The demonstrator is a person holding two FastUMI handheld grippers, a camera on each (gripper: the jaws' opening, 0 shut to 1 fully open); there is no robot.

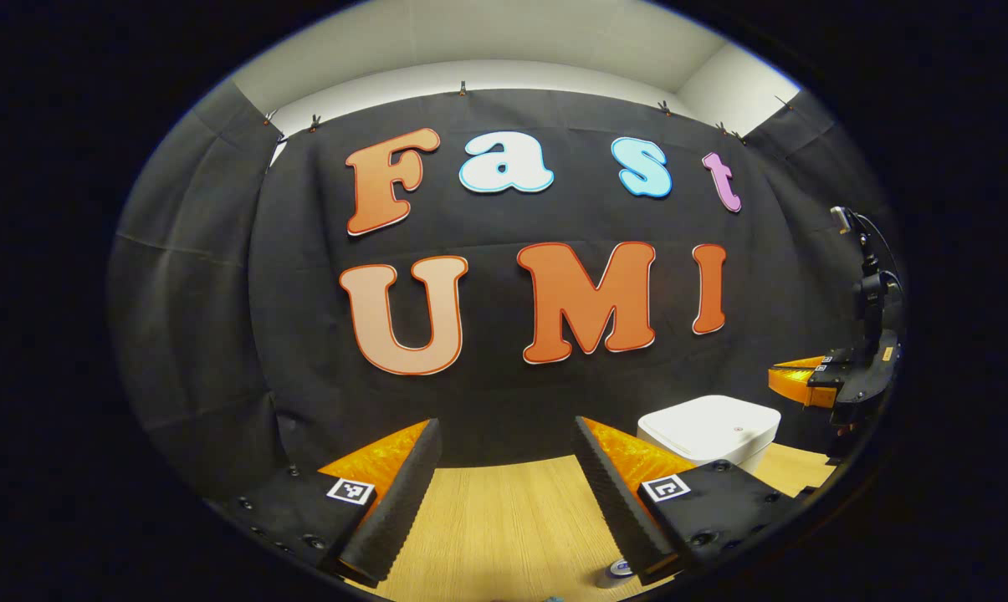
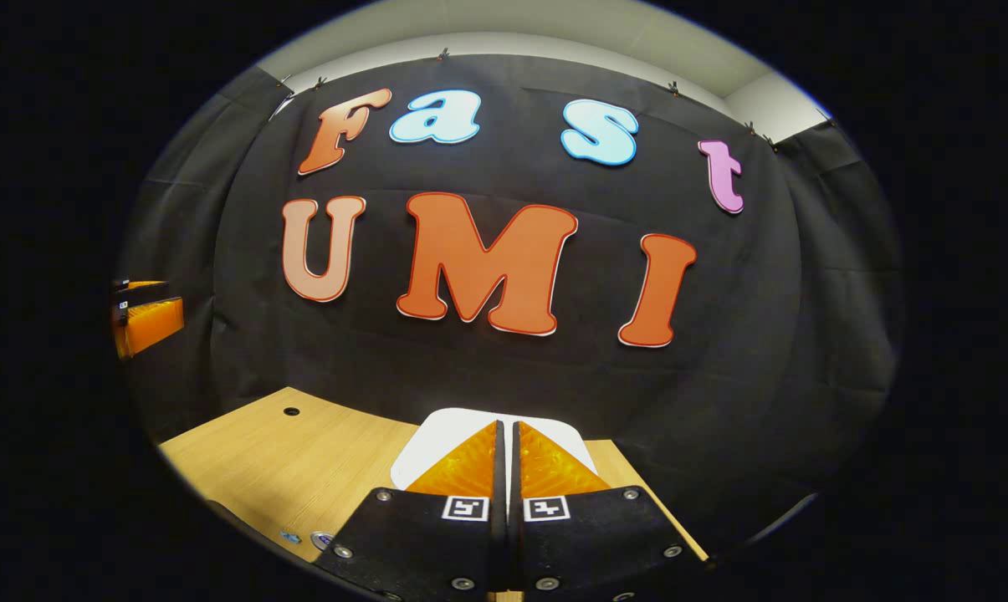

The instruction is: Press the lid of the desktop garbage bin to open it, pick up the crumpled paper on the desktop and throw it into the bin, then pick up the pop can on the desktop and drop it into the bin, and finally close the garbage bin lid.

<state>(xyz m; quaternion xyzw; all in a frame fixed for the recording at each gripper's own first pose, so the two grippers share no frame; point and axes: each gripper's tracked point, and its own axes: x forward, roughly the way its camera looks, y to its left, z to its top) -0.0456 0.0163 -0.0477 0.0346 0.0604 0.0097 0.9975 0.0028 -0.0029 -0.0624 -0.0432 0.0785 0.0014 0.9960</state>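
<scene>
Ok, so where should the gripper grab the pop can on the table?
Grab the pop can around its curved side, just under the rim, coming in level from the front. Its round top faces up, so it seems to stand upright, though little else of it shows. The open left gripper looks nearest.
</scene>
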